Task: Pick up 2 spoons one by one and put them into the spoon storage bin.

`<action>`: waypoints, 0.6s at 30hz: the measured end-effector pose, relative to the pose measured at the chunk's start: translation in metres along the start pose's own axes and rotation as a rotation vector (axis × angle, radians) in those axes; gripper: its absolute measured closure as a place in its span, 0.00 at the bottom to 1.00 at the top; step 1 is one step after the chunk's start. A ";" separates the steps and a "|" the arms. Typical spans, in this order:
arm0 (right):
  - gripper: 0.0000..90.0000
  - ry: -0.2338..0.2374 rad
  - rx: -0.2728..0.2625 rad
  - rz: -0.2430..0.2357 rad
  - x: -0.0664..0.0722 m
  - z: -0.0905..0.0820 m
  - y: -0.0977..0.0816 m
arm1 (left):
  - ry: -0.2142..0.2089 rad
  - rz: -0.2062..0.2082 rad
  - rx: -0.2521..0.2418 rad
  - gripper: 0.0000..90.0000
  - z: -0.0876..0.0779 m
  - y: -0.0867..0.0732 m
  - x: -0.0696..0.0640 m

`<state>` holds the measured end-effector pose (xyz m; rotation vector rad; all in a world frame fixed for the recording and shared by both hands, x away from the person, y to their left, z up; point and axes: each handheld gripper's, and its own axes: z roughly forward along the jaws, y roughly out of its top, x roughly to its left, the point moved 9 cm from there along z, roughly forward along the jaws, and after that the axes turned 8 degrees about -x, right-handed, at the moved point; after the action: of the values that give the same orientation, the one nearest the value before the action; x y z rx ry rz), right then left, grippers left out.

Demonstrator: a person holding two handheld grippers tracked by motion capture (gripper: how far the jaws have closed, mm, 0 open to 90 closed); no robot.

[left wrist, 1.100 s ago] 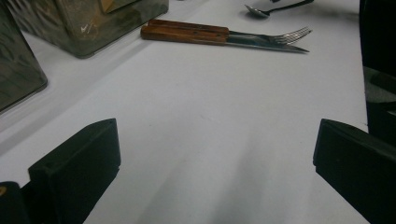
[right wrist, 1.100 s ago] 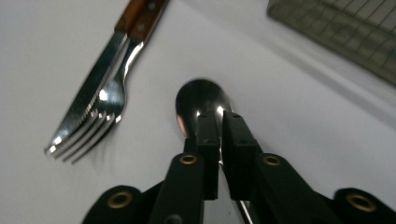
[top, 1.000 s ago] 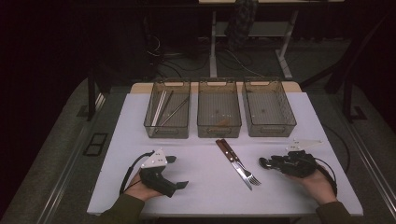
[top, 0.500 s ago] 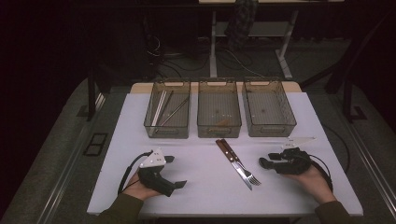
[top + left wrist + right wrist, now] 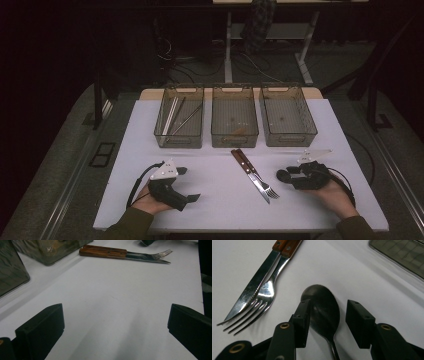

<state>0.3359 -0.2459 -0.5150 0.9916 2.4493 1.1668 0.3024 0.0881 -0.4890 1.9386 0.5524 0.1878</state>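
Observation:
A dark metal spoon (image 5: 322,302) lies on the white table (image 5: 220,200) between the jaws of my right gripper (image 5: 328,307). The left jaw is against the bowl's edge and the right jaw stands a little off it, so the gripper is open around the spoon. Just left of it lie a knife (image 5: 253,288) and a fork (image 5: 263,300) with wooden handles, side by side (image 5: 252,172). My right gripper (image 5: 286,176) rests at the table's front right. My left gripper (image 5: 189,184) rests at the front left, jaws wide open and empty (image 5: 115,320), pointing toward the knife and fork (image 5: 125,253).
Three clear bins stand in a row at the back. The left bin (image 5: 165,131) holds a few thin metal rods, while the middle bin (image 5: 235,137) and right bin (image 5: 287,137) look nearly bare. A thin clear strip (image 5: 315,151) lies behind my right gripper.
My right gripper has crept slightly left toward the fork. The left gripper has barely shifted.

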 end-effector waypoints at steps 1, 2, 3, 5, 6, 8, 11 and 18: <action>0.61 0.002 -0.001 -0.001 0.001 0.000 0.000 | -0.001 0.001 0.000 0.00 0.000 0.000 0.000; 0.61 0.003 0.001 -0.008 0.001 0.000 0.000 | -0.001 0.001 0.000 0.00 0.000 0.000 0.000; 0.63 0.005 0.002 -0.015 0.002 0.000 -0.001 | -0.002 0.002 0.001 0.00 0.000 0.000 0.000; 0.64 0.016 0.007 -0.026 0.004 -0.001 -0.001 | -0.002 0.002 0.000 0.00 0.000 0.000 -0.001; 0.64 0.019 0.015 -0.039 0.005 -0.001 -0.002 | -0.002 0.002 0.000 0.00 0.000 0.000 -0.001; 0.66 0.016 0.013 -0.049 0.006 -0.001 -0.002 | -0.002 0.003 0.001 0.00 0.000 0.000 -0.001; 0.71 0.022 0.016 -0.056 0.006 -0.001 -0.003 | -0.002 0.005 -0.001 0.00 0.000 0.000 -0.001; 0.79 0.039 0.014 -0.055 0.005 -0.005 -0.004 | -0.004 0.007 0.001 0.00 0.000 0.000 -0.001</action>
<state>0.3281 -0.2475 -0.5149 0.9081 2.5017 1.1633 0.3015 0.0874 -0.4887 1.9415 0.5437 0.1880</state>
